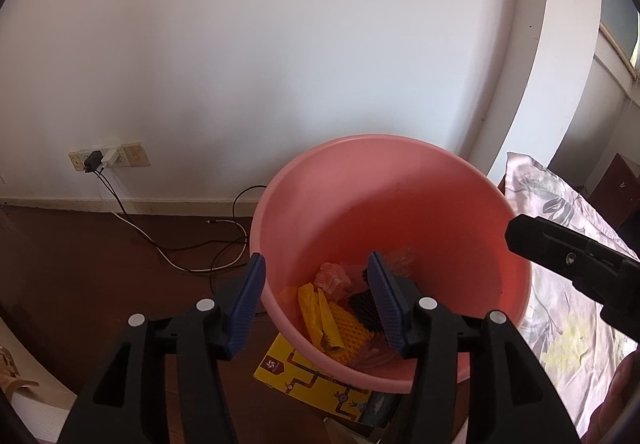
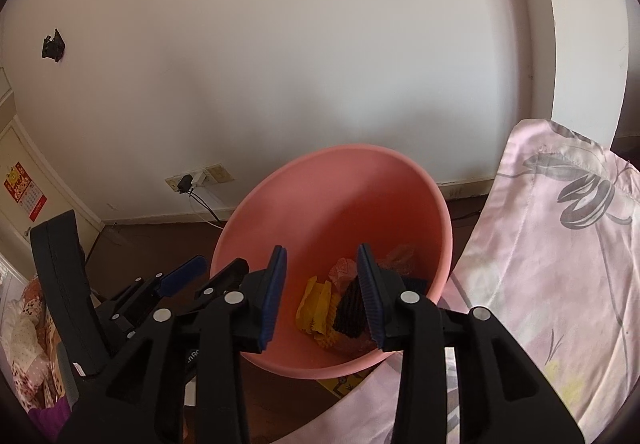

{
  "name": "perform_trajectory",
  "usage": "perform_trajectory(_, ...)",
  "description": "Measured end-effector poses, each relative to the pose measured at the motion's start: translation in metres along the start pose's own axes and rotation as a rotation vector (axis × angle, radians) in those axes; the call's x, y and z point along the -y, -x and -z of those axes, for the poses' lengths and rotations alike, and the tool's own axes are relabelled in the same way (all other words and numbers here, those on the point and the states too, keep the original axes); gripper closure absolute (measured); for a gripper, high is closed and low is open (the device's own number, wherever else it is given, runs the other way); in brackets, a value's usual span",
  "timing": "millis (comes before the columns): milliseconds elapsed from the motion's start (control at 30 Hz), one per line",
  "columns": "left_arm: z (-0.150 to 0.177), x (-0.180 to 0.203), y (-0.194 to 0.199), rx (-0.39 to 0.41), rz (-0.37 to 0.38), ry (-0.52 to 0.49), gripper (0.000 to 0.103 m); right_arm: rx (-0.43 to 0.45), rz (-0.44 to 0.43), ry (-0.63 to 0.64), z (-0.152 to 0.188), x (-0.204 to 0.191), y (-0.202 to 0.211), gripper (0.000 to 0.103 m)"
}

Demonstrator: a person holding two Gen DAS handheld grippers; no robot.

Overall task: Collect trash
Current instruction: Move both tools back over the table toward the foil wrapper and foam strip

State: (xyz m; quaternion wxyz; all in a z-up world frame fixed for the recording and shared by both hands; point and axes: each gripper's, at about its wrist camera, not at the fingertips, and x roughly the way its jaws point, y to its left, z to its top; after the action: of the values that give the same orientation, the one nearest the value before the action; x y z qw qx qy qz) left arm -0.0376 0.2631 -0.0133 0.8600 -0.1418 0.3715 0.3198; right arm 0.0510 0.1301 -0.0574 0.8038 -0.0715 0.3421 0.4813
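A pink plastic bucket stands on the floor against the white wall. In its bottom lie a yellow foam net, a black foam net, a crumpled pink scrap and some clear wrapping. My left gripper hangs open over the near left rim, one finger outside the bucket and one above its inside, with nothing between them. My right gripper is open above the bucket's mouth, also empty. Each gripper shows at the edge of the other's view.
A yellow printed box lies partly under the bucket. A bed with a floral sheet borders it on the right. Cables run over the dark floor from a wall socket on the left.
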Motion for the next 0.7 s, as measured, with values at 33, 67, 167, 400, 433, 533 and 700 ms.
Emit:
perform_trajectory(33, 0.0, 0.001, 0.003, 0.003, 0.004, -0.001, 0.049, 0.003, 0.005, 0.002, 0.0, 0.001, 0.003, 0.066)
perform_trajectory(67, 0.0, 0.002, 0.006, 0.006, 0.007, -0.004, 0.047, 0.005, 0.009, 0.007, 0.001, 0.002, 0.005, 0.065)
perform_trajectory(167, 0.002, 0.005, 0.015, 0.011, 0.022, -0.011, 0.046, 0.016, 0.022, 0.02, 0.003, 0.003, 0.015, 0.055)
perform_trajectory(400, 0.005, 0.017, 0.037, 0.025, 0.07, -0.028, 0.046, 0.049, 0.046, 0.033, 0.012, 0.004, 0.043, 0.054)
perform_trajectory(433, 0.006, 0.02, 0.039, 0.025, 0.076, -0.031, 0.046, 0.053, 0.05, 0.035, 0.015, 0.005, 0.047, 0.054)
perform_trajectory(533, 0.009, 0.028, 0.048, 0.028, 0.093, -0.044, 0.046, 0.064, 0.073, 0.043, 0.023, 0.006, 0.061, 0.054)
perform_trajectory(700, 0.016, 0.043, 0.058, 0.029, 0.114, -0.075, 0.046, 0.078, 0.101, 0.037, 0.035, 0.011, 0.085, 0.054)
